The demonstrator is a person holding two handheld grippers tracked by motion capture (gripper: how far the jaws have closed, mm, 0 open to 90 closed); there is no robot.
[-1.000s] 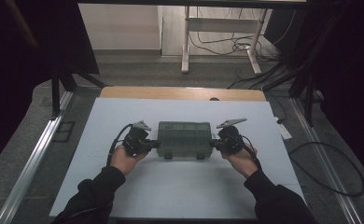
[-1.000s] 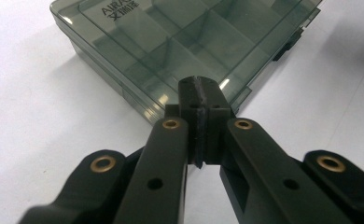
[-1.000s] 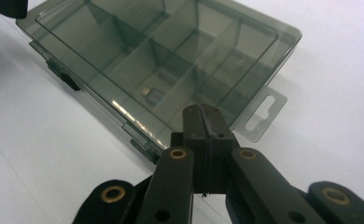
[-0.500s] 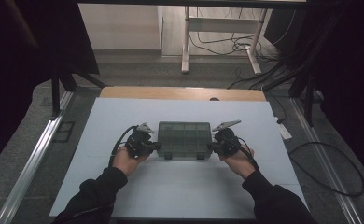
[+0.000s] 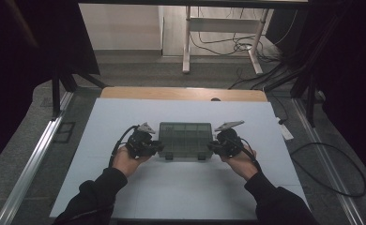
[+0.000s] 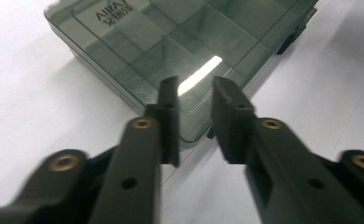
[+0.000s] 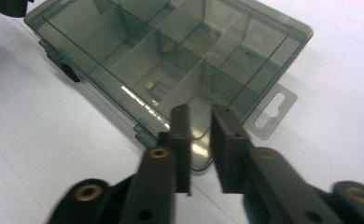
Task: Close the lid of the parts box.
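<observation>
A smoky, see-through plastic organiser box (image 5: 185, 139) lies flat near the middle of the white desk (image 5: 101, 126), its lid shut. It is a shallow rectangle with rounded corners, divided inside by thin walls into several compartments; one small metal-looking piece lies in a compartment in the right gripper view, too blurred to name. Raised lettering runs along one corner of the lid, two dark latches sit on the long edge nearest the person, and a clear hang tab with a slot sticks out from one short end. The left gripper (image 6: 195, 100) is at the box's left end and the right gripper (image 7: 199, 122) at its right end, each pointing at a near corner. Both grippers' jaws have just been opening: they stand a narrow gap apart, with only the box's corner seen beyond the gap, and neither presses on anything.
</observation>
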